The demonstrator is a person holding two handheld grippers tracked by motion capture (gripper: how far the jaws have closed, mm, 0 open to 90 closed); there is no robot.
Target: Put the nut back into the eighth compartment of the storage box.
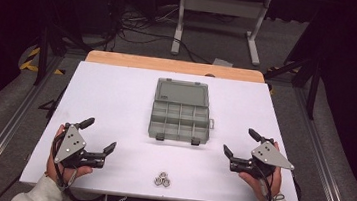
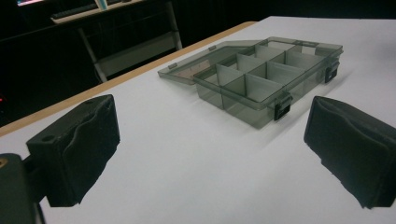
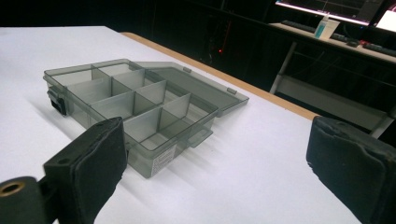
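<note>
Two grippers are resting in my hands on the white table (image 1: 116, 104), both with fingers spread wide and gripping nothing. My left gripper (image 1: 98, 139) is sitting near the left edge, my right gripper (image 1: 241, 144) near the right. Between them, farther off, the grey plastic box (image 1: 180, 116) is lying with its lid folded back, compartments showing. Three metal nuts (image 1: 162, 180) are clustering at the near edge, between my hands.
</note>
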